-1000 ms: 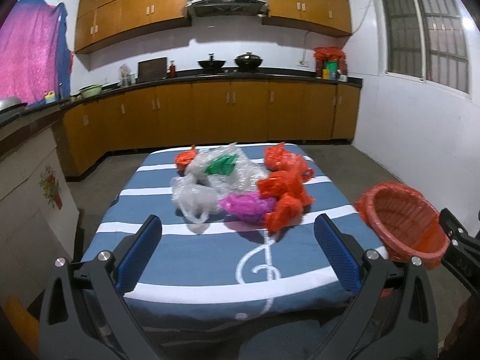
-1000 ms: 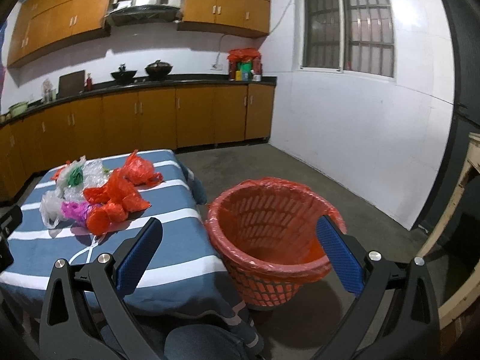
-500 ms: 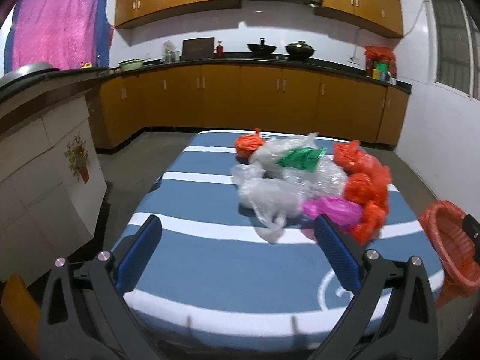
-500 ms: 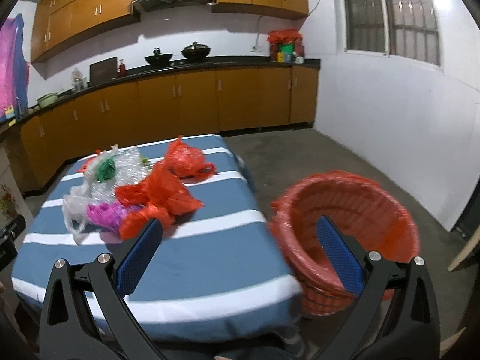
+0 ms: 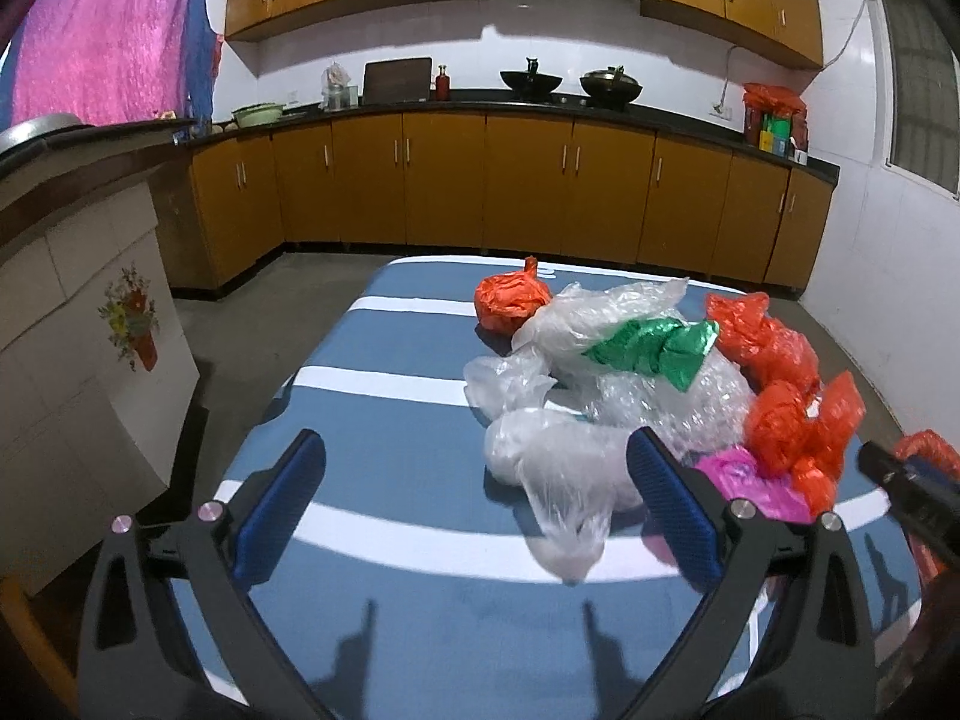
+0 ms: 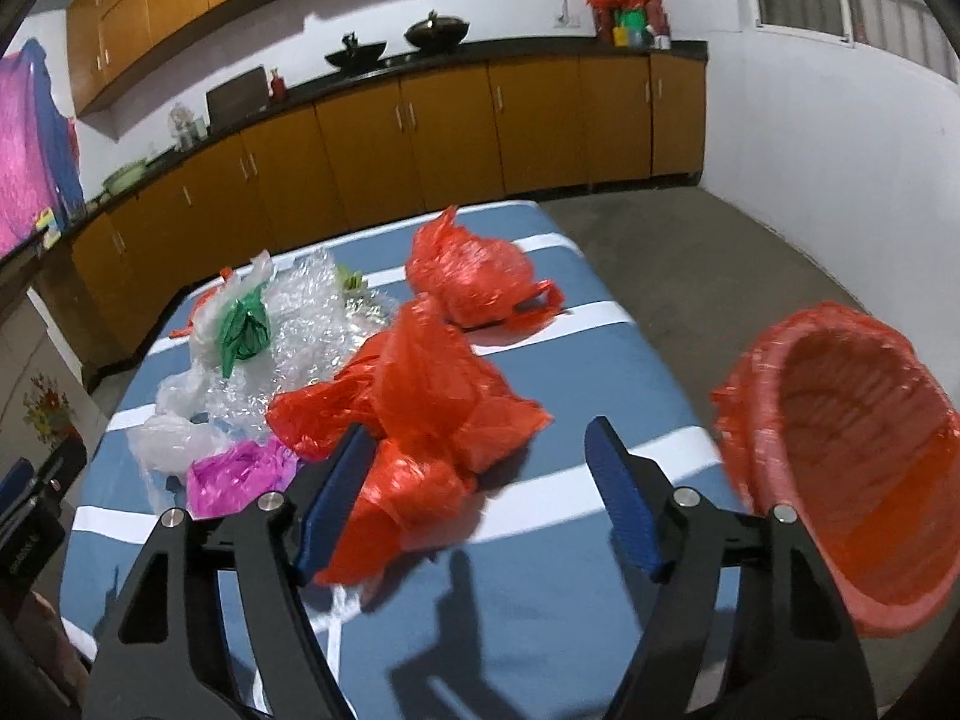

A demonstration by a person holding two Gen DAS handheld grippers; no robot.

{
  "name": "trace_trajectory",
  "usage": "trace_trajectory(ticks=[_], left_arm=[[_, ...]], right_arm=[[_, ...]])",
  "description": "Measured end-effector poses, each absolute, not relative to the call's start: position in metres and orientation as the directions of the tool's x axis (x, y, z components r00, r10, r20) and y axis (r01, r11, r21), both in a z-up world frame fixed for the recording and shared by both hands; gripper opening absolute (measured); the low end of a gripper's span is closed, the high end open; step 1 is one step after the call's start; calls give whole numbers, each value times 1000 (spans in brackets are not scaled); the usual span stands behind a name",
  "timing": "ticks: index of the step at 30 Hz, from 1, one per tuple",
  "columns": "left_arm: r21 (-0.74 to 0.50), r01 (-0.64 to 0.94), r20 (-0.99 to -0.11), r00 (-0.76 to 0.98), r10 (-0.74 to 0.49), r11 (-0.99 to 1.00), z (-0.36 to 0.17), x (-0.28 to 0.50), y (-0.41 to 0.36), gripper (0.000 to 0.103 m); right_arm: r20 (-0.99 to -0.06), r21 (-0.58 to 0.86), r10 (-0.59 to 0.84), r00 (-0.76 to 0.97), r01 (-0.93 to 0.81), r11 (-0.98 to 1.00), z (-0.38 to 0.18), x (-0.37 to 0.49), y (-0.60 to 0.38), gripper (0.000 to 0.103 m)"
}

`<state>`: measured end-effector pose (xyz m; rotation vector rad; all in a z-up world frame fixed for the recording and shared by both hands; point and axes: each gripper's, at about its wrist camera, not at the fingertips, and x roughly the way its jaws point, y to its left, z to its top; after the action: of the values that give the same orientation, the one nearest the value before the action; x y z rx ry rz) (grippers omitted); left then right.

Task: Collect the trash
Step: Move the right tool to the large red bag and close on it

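**Two claws spread wide above a heap of plastic bags**

Left wrist view: the left claw (image 5: 474, 492) hovers low over the blue, white-striped counter (image 5: 384, 420), its blue pads (image 5: 282, 504) wide apart and gripping nothing. A clear plastic bag (image 5: 558, 474) lies just ahead, close against the right-hand pad. Behind it sit bubble wrap (image 5: 666, 402), a green foil wrapper (image 5: 654, 351), a knotted orange bag (image 5: 510, 300), further orange bags (image 5: 786, 402) and a magenta bag (image 5: 744, 483). The other gripper's dark body pokes in at the right edge.

Right wrist view: the right claw (image 6: 480, 498) is also spread open and empty. A crumpled orange bag (image 6: 414, 420) lies between its pads, pressed up by the left-hand one; whether they touch is unclear. Another orange bag (image 6: 474, 276) rests farther back, apart from the heap. The orange-lined basket (image 6: 852, 468) stands off the counter's right side, tilted in this view and blurred.
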<state>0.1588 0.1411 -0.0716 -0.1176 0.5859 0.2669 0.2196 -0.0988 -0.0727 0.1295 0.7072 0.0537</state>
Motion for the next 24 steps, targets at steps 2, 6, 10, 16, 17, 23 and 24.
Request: trace_trajectory(ticks=[2,6,10,16,17,23,24], left_arm=[[-42,-281,-568,796,208,959,-74,167,144,97],[-46,-267,-584,789,191,963,-81,178,143,94],[-54,-245,-599,784,165,968,-88,188,141,92],[-57,-218,-632,764,134,974,-100,208,134,90],[-53,-217,-636,760,134,975,-101,210,133,89],[-63,-193,-686,721,98,979,-116,225,129,76],[-69,-193,-689,719,93,979,-117,226,129,71]], right_arm=[[-663,135,98,743,-10,991,-79,229,-94,69],[-725,122,98,682,-12,992,-101,246,-88,61],[-734,140,118,669,-21,990,-110,244,-91,56],[-746,171,148,650,-28,985,-112,247,-90,57],[-748,167,151,646,-37,985,-113,248,-88,57],[-751,139,159,641,-81,987,-116,245,-83,41],[-751,144,161,641,-79,986,-116,245,-85,41]])
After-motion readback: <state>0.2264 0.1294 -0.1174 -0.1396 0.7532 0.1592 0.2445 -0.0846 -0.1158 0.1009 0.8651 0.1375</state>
